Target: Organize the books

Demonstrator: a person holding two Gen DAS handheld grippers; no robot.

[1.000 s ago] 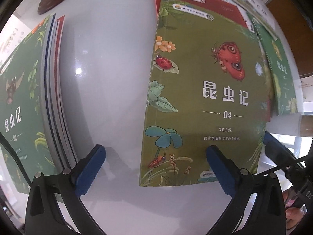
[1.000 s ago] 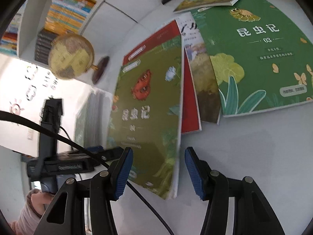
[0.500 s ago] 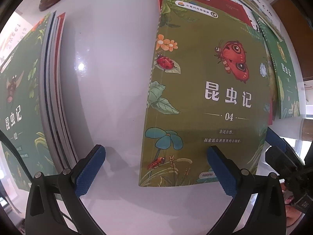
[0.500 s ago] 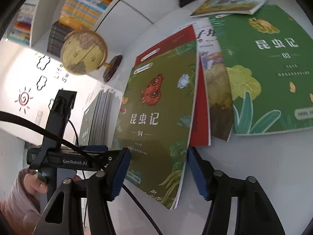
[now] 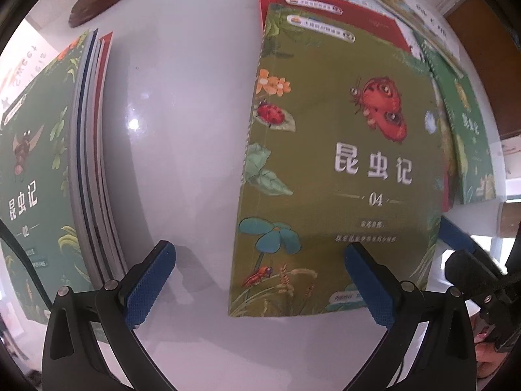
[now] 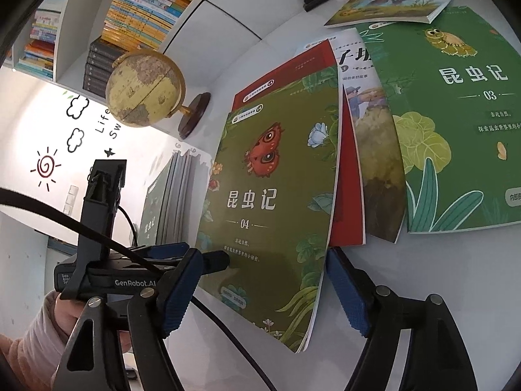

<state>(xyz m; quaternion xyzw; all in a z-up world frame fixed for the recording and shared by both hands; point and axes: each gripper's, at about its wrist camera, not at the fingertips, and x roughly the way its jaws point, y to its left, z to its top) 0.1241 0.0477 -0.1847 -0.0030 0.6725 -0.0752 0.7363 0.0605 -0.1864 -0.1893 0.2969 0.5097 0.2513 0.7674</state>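
An olive-green book numbered 04 (image 5: 329, 169) lies on the white table (image 5: 182, 104), on top of a red book (image 5: 329, 3). My left gripper (image 5: 259, 286) points straight down over its near end, open wide, with its right finger (image 5: 368, 286) above the cover. To the left lies a stack of books (image 5: 49, 163) topped by a green cover. In the right wrist view the same olive book (image 6: 270, 195) has its near corner between the opening jaws of my right gripper (image 6: 263, 293). The pads stand apart from it.
A green book numbered 03 (image 6: 456, 114), a picture book (image 6: 368, 123) and another thin book (image 6: 394, 0) lie to the right. A globe (image 6: 145, 93) on a wooden base stands at the back left, before a bookshelf (image 6: 136, 9). A hand (image 6: 65, 319) holds the left gripper.
The right gripper's jaws have spread wider around the olive book's near corner, and its view has tilted slightly. The left gripper and the books have hardly moved.
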